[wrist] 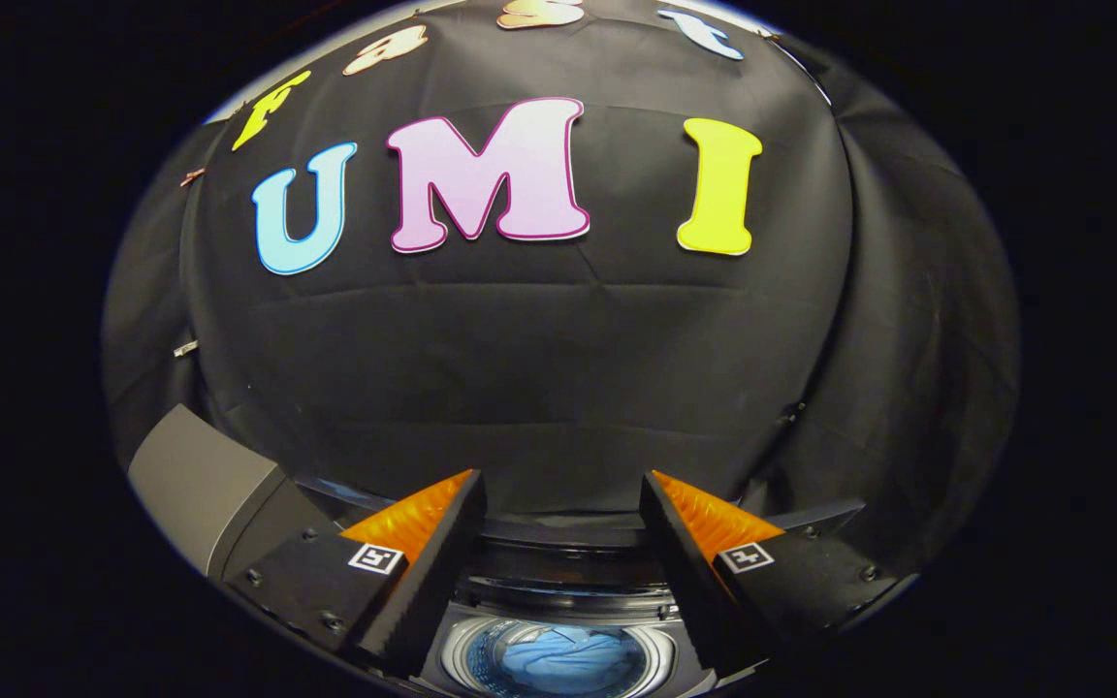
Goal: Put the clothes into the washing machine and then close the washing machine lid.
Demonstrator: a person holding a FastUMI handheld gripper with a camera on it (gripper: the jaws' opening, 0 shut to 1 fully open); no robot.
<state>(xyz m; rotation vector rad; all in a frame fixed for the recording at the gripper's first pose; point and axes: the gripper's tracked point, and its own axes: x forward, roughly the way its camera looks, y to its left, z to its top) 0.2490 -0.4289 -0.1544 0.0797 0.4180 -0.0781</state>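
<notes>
My gripper (563, 485) is open, its two fingers spread wide with nothing between them, and it hangs well above the washing machine. Below and between the fingers I look down into the round drum (469, 651) of the washing machine. Blue clothes (558, 659) lie inside the drum. The raised lid (558, 523) stands up at the back of the opening, just beyond the fingertips, its dark surface reflecting light.
A grey panel of the machine's body (200, 480) sticks out beside the left finger. The black cloth wall (539, 359) of the booth stands close behind the machine and wraps round on both sides.
</notes>
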